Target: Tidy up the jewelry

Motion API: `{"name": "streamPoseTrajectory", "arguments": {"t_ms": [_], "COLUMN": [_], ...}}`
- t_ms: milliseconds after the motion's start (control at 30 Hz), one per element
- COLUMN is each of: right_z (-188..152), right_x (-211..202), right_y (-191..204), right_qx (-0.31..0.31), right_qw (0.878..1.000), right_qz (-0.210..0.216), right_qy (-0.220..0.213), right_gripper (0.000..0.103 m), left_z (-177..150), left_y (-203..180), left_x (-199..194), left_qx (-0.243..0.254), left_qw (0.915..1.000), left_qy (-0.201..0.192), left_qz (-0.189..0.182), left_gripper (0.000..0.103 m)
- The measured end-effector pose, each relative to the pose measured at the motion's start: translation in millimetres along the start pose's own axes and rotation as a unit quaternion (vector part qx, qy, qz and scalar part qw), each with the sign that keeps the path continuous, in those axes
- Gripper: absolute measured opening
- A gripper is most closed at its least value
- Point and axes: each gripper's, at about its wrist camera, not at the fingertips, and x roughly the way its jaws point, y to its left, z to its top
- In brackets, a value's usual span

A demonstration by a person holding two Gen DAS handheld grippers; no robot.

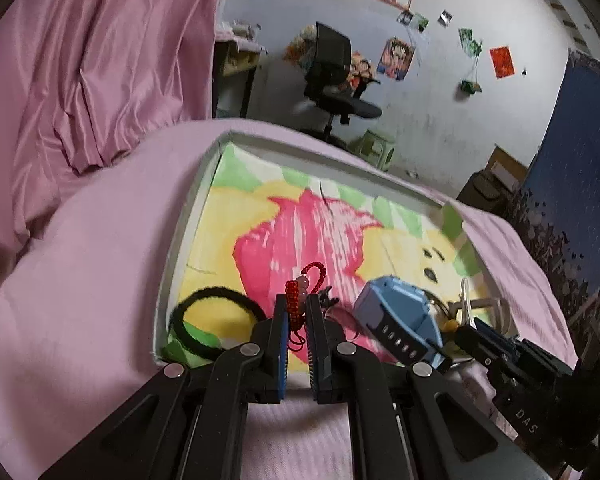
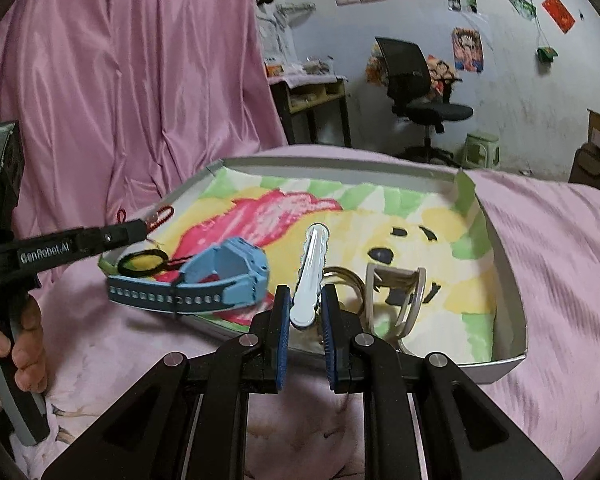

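Now, left claw (image 1: 297,307) pinching red beaded charm (image 1: 294,298), right claw (image 2: 305,305) gripping silver hair clip (image 2: 310,276), over tray (image 2: 508,280).

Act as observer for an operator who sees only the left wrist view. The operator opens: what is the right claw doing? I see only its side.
Observer: The right claw is shut on a silver hair clip, which points away over the tray.
Operator: What lies just right of that clip?
Observer: A beige claw clip, lying in the tray.
Operator: Who holds my left claw, shut on the red beaded charm?
Observer: A bare hand wraps the handle behind the left claw that pinches the red beaded charm.
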Motion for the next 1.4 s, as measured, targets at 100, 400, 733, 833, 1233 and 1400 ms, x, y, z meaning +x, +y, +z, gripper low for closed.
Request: {"name": "streamPoseTrajectory", "arguments": {"t_ms": [100,400,733,833,1233,1400], "right_z": [-1.2,-2.4,-2.2,-2.7,0.4,2.0], "right_x": [6.8,10.1,9.0,7.0,-22.7,-38.8], "right_y": [-1.8,1.6,0.4,1.3,2.4,0.6], "right_qx": [0.004,-0.002,-0.001,-0.002,0.002,0.009], "right_qw": [1.0,0.999,1.0,1.0,0.999,0.997], "right_qz": [-0.003,-0.009,-0.008,-0.009,-0.022,-0.036], "right_qy": [0.016,0.031,0.029,0.026,-0.033,-0.062], "right_gripper": [0.014,0.014,0.027,0.028,0.048,0.064], "left_z": [-0.8,-3.0,-4.4,-5.3,-10.0,-19.9], "left_y": [0.4,-3.9,-9.7,-9.3,-9.3,-13.3], "left_x": [3.9,4.1,-4.8,-13.1,-45.6,-66.2], "left_qx": [0.004,0.018,0.027,0.028,0.033,0.036], "left_qw": [0.9999,0.9996,0.9996,0.9994,0.9969,0.9935], "left_qy": [0.012,0.02,0.0,-0.02,-0.069,-0.102], "left_qz": [-0.004,0.0,-0.001,0.004,0.019,0.036], "left_gripper": [0.008,0.008,0.044,0.055,0.081,0.091]}}
